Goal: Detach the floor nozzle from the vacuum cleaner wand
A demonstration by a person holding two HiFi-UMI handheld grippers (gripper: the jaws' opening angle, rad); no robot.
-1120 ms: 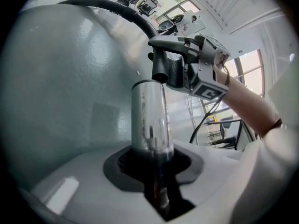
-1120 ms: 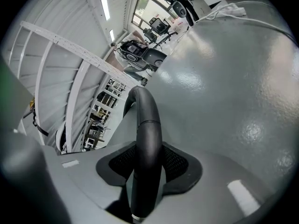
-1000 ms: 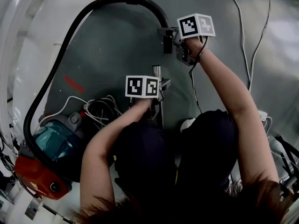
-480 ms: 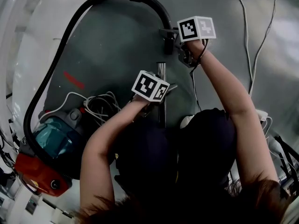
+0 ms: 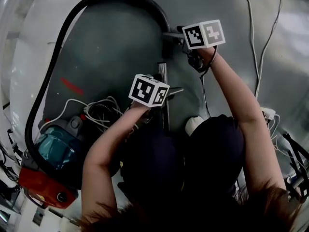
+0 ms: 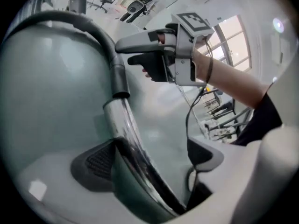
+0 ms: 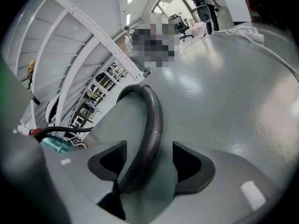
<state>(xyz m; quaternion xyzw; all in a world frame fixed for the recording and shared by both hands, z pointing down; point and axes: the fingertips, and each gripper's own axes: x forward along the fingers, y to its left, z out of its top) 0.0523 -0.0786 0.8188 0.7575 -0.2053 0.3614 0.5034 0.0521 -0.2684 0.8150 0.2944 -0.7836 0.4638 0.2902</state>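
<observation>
The chrome wand (image 5: pixel 163 81) runs down the grey floor from the black hose (image 5: pixel 53 66) and its handle end (image 5: pixel 166 33). Its lower end is hidden behind the person's dark trousers, and no floor nozzle shows in any view. My left gripper (image 5: pixel 160 93) is at the wand's middle. Its jaws are opening: the wand (image 6: pixel 122 120) lies between them against the left pad (image 6: pixel 96 160), well apart from the right pad (image 6: pixel 204 154). My right gripper (image 5: pixel 181 36) is at the handle end. Its jaws are opening too, with the dark hose tube (image 7: pixel 150 134) loose between the pads (image 7: pixel 189 164).
The red and teal vacuum body (image 5: pixel 46 166) lies at the lower left beside a bundle of white cord (image 5: pixel 99 112). White cables (image 5: pixel 258 57) trail over the floor on the right. A white curved structure (image 5: pixel 24 47) borders the left. The person's legs fill the bottom middle.
The left gripper's marker cube has rolled from flat to tilted at the same spot on the wand. The right gripper has drifted slightly up the picture. Hose and vacuum body stay put.
</observation>
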